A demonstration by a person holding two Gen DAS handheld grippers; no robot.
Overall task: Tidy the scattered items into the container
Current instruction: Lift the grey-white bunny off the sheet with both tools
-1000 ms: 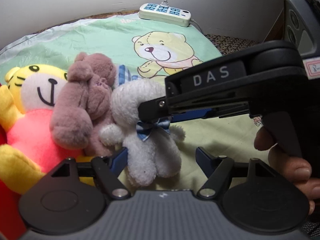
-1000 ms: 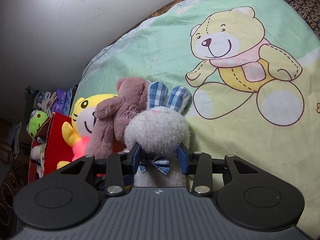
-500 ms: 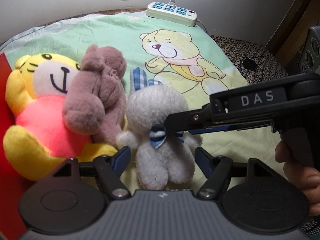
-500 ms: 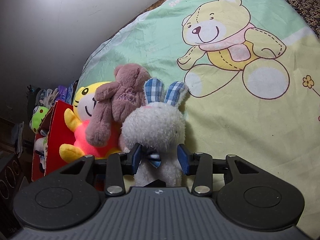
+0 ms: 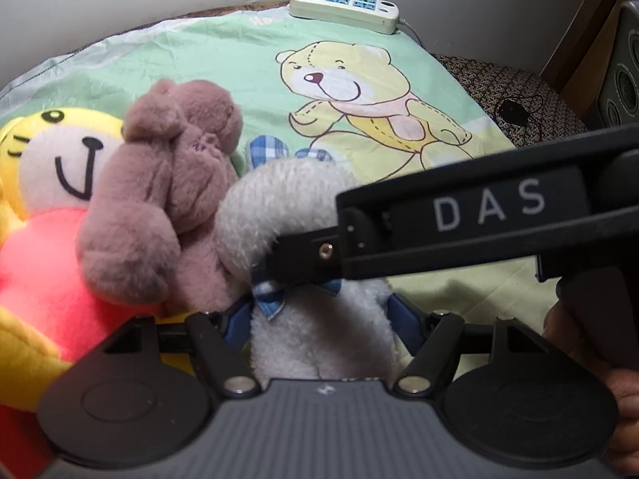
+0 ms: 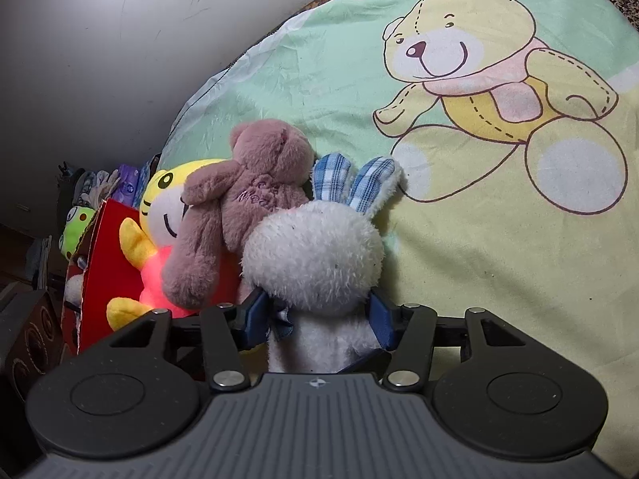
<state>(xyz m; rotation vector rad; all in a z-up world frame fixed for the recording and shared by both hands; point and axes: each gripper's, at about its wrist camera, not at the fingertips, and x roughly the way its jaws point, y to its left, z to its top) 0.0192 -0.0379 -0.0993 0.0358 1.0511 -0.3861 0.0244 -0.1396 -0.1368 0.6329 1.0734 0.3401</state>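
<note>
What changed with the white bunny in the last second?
The right hand-held gripper was clamped at the bunny's neck; its jaws are now opening, pads apart from the fur. The left hand-held gripper has come closer around its body. The brown bear and tiger stayed put.

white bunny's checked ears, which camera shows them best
The right wrist view: both blue-checked ears stand clear above the white bunny's head, whole against the sheet. In the left wrist view only slivers of the ears peek over the head, and the right gripper crosses the bunny's neck.
</note>
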